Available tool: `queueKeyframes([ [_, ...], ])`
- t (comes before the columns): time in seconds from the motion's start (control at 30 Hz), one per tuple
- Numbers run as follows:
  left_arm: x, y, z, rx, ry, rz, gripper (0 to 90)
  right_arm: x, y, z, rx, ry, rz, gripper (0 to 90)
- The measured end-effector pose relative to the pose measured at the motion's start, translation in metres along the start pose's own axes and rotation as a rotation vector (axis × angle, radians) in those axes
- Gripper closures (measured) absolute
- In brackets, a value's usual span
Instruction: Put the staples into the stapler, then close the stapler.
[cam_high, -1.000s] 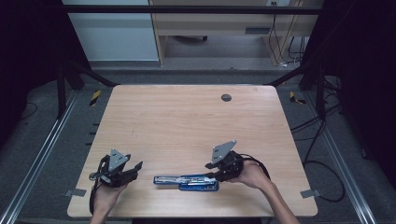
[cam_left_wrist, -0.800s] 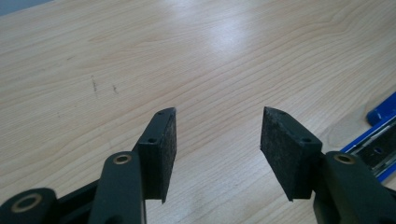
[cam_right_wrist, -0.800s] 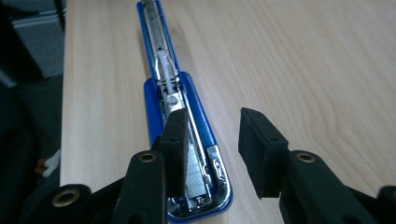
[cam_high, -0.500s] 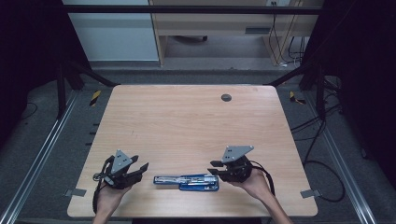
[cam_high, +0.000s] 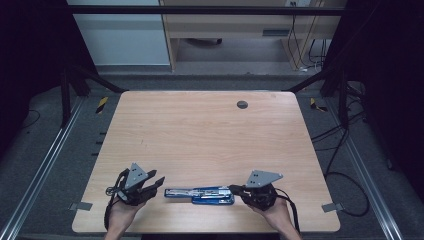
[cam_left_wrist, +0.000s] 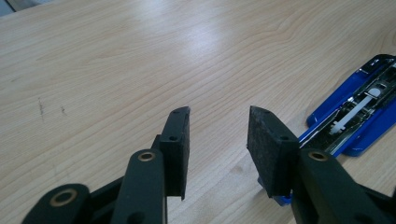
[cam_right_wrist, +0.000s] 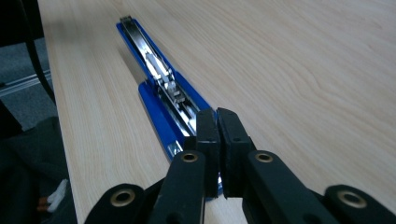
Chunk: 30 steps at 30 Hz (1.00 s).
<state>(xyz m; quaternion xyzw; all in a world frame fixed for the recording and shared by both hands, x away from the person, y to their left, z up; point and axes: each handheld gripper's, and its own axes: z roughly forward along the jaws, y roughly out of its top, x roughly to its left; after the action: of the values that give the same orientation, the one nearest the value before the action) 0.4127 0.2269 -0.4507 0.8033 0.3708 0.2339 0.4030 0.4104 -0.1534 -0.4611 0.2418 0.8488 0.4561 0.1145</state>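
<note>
Here you have one blue metal stapler (cam_high: 200, 194), swung open flat near the front edge of the pale wooden desk (cam_high: 200, 130), between two tongs: left tongs (cam_left_wrist: 218, 140) spread, right tongs (cam_right_wrist: 217, 140) pressed together at its end.

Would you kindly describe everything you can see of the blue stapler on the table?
The blue stapler lies opened out flat near the front edge of the wooden table, between the two tools. Its blue body looks like plastic; the long silvery metal staple channel is exposed, facing up. The right tool, jaws together, is at its right end, though whether it grips it is unclear. The left tool, jaws apart, stops short of its other end.
</note>
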Motion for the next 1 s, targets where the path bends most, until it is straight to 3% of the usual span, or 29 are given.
queueKeyframes([
  [0.27, 0.001, -0.002, 0.000, -0.005, -0.038, 0.021, 54.3, 0.004, -0.009, 0.005, 0.011, 0.008, 0.019, 90.0],
  [0.4, 0.006, -0.003, -0.003, -0.009, -0.058, 0.010, 51.3, 0.008, -0.009, 0.010, 0.015, 0.015, 0.010, 90.0],
  [0.47, 0.009, -0.003, -0.005, -0.012, -0.090, 0.007, 49.2, 0.010, -0.009, 0.013, 0.023, 0.023, 0.006, 90.0],
  [0.63, 0.012, 0.002, -0.008, 0.008, -0.163, 0.060, 46.7, 0.012, -0.010, 0.014, 0.025, 0.028, -0.001, 90.0],
  [0.8, 0.006, 0.008, -0.007, 0.040, -0.199, 0.150, 46.0, 0.013, -0.012, 0.015, 0.033, 0.026, -0.003, 90.0],
  [1.0, 0.007, 0.013, -0.004, 0.069, -0.267, 0.194, 43.6, 0.016, -0.013, 0.019, 0.045, 0.032, -0.010, 90.0],
])
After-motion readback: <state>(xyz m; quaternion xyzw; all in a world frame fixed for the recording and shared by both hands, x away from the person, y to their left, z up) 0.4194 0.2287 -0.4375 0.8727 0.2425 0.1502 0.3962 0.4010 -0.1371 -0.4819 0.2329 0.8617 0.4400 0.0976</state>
